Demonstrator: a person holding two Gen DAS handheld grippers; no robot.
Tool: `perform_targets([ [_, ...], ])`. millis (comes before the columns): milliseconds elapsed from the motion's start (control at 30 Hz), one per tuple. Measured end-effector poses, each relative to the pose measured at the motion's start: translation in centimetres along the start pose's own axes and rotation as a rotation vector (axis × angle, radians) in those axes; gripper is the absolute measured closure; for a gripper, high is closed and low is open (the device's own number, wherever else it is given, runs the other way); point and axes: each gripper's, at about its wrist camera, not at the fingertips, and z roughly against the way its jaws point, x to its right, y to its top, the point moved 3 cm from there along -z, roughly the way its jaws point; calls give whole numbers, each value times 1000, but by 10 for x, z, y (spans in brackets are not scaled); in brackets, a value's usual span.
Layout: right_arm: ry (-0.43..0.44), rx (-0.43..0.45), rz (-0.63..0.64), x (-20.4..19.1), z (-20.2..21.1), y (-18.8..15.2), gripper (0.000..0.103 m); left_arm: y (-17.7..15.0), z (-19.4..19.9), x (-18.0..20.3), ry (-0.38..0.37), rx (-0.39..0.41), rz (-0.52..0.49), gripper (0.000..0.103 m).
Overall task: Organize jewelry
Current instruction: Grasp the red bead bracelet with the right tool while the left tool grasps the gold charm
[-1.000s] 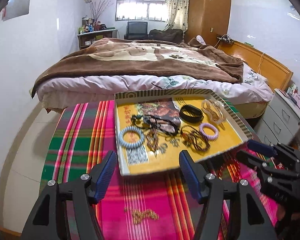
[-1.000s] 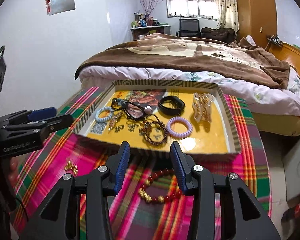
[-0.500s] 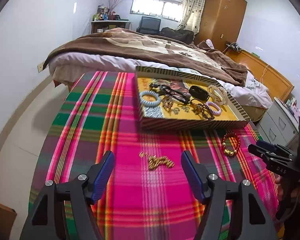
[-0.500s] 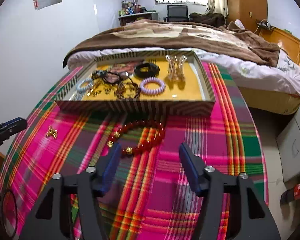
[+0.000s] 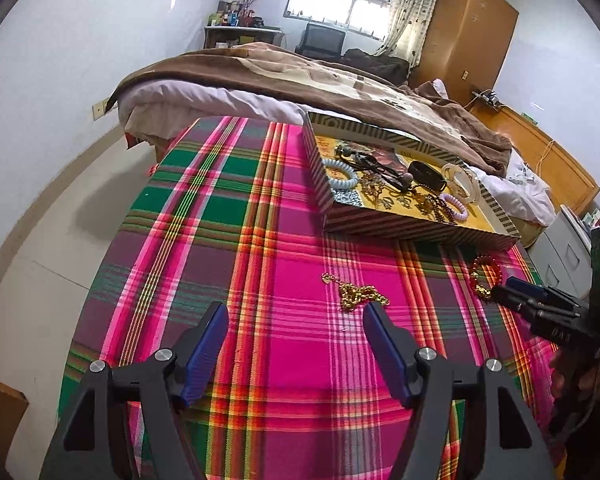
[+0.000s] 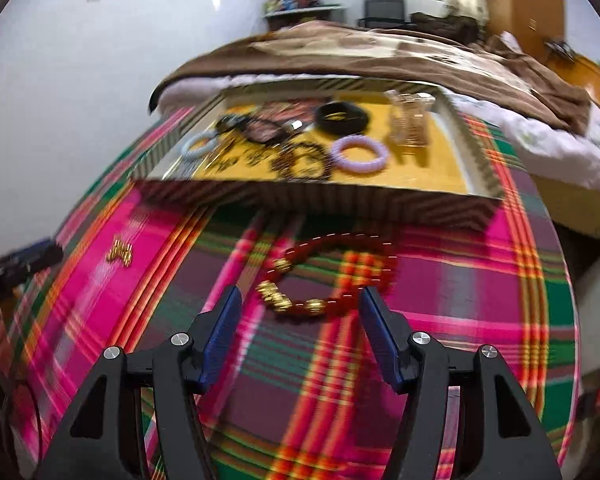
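Right wrist view: the right gripper hangs over the desk, which is draped in a pink, green and red plaid cloth, and its blue-padded fingers stand wide apart with nothing between the pads. Just ahead of the fingertips, and roughly centred on the gap, lies a red bead bracelet: a loop of glossy round red beads, with a few chunky gold beads clustered on the near-left side. It rests flat on the cloth, apart from both fingers. Beyond it sits a shallow striped tray with a yellow floor. This view is motion-blurred, but the tray's contents read as a lilac bangle, a black band, a pale blue ring, dark beaded strands and a clear, amber-tinted piece. Far to the left of the fingers a small gold chain lies on the cloth.

In the left wrist view the left gripper also has its fingers spread wide and empty. The gold chain lies bunched just ahead of the right finger, slightly inside the gap. The red bead bracelet is further right, close to the tip of the right gripper, and the tray lies ahead and to the right.
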Motion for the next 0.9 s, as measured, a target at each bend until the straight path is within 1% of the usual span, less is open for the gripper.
perform_targets([
  [167,18,0,32,-10,-5,2,42,-1,-2,-4,0,-7,3,34],
  [267,-5,-6,74,-16,-7,5,42,-3,-3,-5,0,-10,5,34],
  [400,-31,42,119,-21,0,7,42,-5,-4,-5,-5,-12,8,34],
  [467,8,24,137,-24,-2,6,42,-6,-4,-4,-6,-16,7,34],
  [533,14,-12,161,-27,-11,5,42,-6,-6,-3,-6,-20,6,34],
  [600,9,-24,179,-28,-17,3,47,-7,-7,-3,-9,-25,6,34],
  [633,-6,-28,185,-27,-19,3,56,-7,-7,-3,-9,-25,6,34],
  [667,-9,-30,189,-27,-20,3,61,-8,-7,-3,-8,-25,7,34],
  [700,-3,-27,195,-28,-21,3,62,-8,-7,-3,-7,-27,7,34],
  [767,8,-24,210,-30,-20,2,69,-8,-8,-4,-4,-30,9,34],
  [833,11,-24,229,-32,-20,2,72,-8,-10,-3,-2,-33,9,34],
  [900,23,-26,238,-34,-20,1,79,-8,-11,-2,-4,-38,7,34],
])
